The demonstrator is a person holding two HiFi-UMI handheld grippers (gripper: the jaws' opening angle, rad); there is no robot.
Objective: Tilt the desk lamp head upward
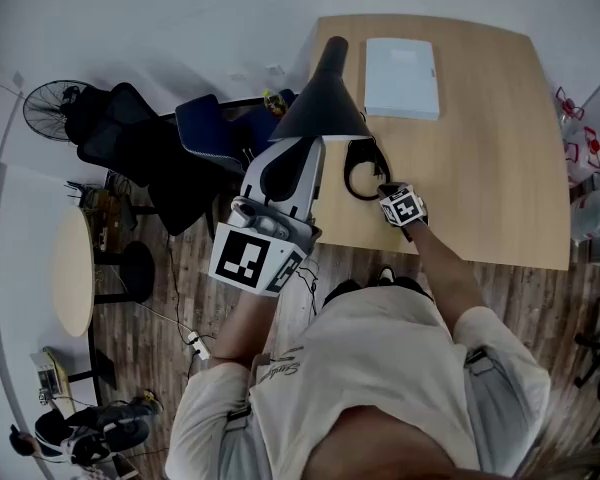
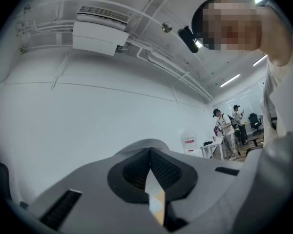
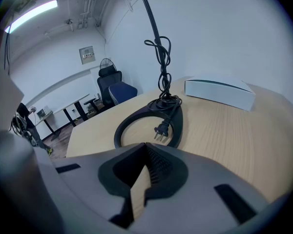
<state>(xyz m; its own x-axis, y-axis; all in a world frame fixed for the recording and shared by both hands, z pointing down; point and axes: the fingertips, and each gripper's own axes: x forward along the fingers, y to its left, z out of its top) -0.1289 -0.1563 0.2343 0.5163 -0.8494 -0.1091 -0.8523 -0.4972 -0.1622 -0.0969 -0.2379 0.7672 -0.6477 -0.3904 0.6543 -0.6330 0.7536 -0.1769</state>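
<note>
Lamp head, a black cone point(image 1: 320, 93), sits at ten o'clock on the wooden table point(image 1: 490, 148). It looks light on a stiff neck, so I'd grip its rim. Left hand-held gripper point(image 2: 150, 152) and right hand-held gripper point(image 3: 145, 147) are clenched and empty.

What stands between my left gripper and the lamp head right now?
Nothing visible. In the head view the left gripper reaches the rim of the lamp head with nothing between; its jaws are shut and empty.
</note>
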